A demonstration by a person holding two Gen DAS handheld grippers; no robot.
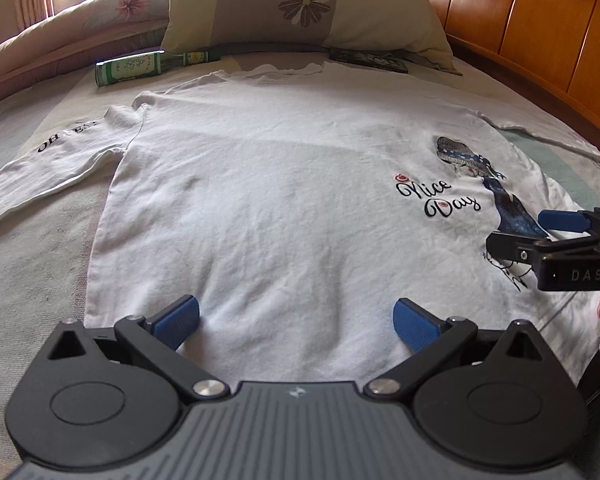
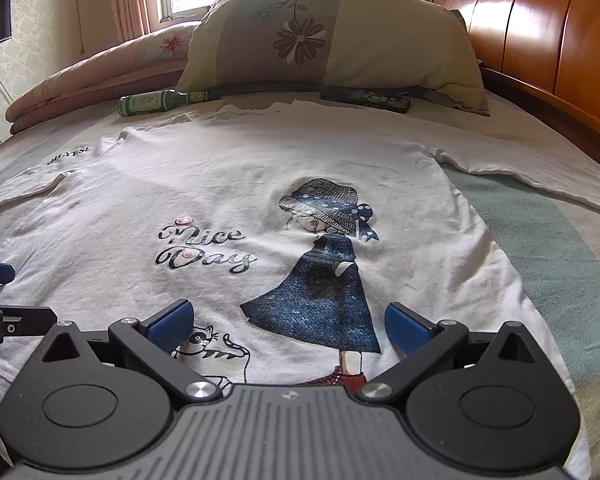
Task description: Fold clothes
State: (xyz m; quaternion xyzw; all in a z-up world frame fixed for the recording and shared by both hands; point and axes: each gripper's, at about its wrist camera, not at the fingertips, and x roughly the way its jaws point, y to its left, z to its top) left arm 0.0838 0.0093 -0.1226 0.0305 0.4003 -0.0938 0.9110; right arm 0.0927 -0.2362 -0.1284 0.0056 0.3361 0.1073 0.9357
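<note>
Two hand-held grippers hover side by side over the near hem of a white long-sleeved cotton shirt (image 2: 260, 168), which lies flat, print side up, on a bed. No fold looks made yet, so this seems to be the opening step: choosing where to take hold.

The left gripper (image 1: 296, 322) has its blue pads spread wide and empty above the plain lower left of the shirt. The right gripper (image 2: 287, 326) is equally wide and empty over the printed girl in a blue dress (image 2: 324, 280), just above the shirt's hem.

Next, each gripper likely needs to drop to the hem or a side edge and pinch only the fabric.

Beyond the print, both sleeves stretch outward from the shirt's shoulders. Past the collar lie a green glass bottle (image 2: 160, 102) on its side and a dark flat box (image 2: 366, 100), then a flowered pillow (image 2: 324, 44) against the wooden headboard (image 2: 540, 40).
</note>
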